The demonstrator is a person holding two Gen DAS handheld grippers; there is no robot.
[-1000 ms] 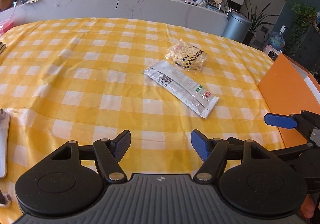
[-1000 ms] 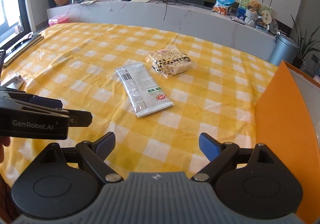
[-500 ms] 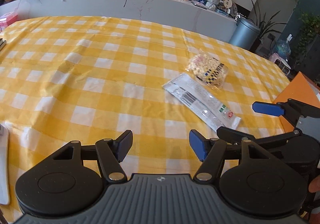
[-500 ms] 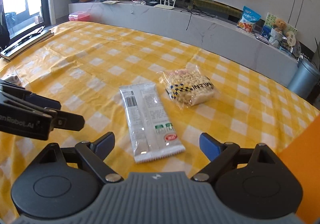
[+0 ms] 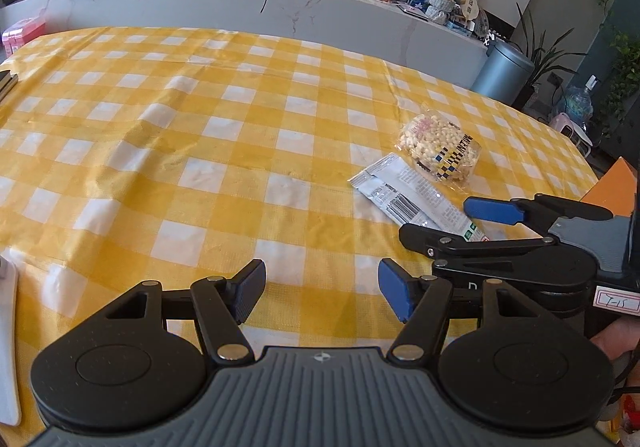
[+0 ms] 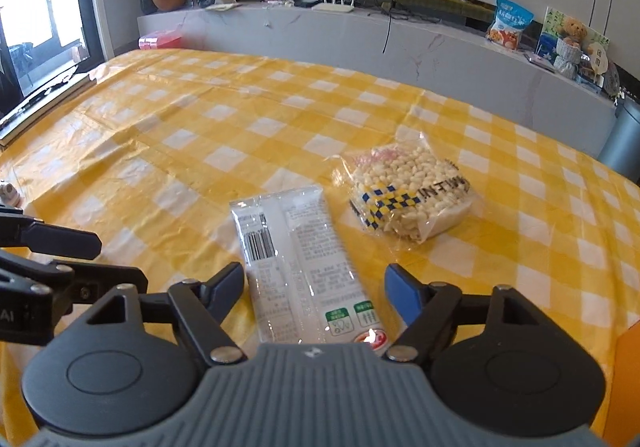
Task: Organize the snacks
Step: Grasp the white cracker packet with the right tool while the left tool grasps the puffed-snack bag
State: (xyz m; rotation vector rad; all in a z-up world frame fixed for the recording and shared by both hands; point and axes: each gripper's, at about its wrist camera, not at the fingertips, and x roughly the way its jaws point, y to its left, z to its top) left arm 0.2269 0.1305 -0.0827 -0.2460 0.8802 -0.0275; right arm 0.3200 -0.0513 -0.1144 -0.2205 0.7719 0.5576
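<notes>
Yellow-checked desk with two snack packs lying near its right side, both tongs released above it.

Right tongs hang spread wide over the near end of the white flat packet, gripping nothing; just beyond it, to the right, lies the clear puffed-snack bag, which the left view shows touching the packet's far end. Left tongs are spread over bare cloth, well left of both packs. An orange box stands at the desk's right edge. Behind run a marble counter with a blue snack bag, a teddy bear and a router, and a grey bin beside it.
</notes>
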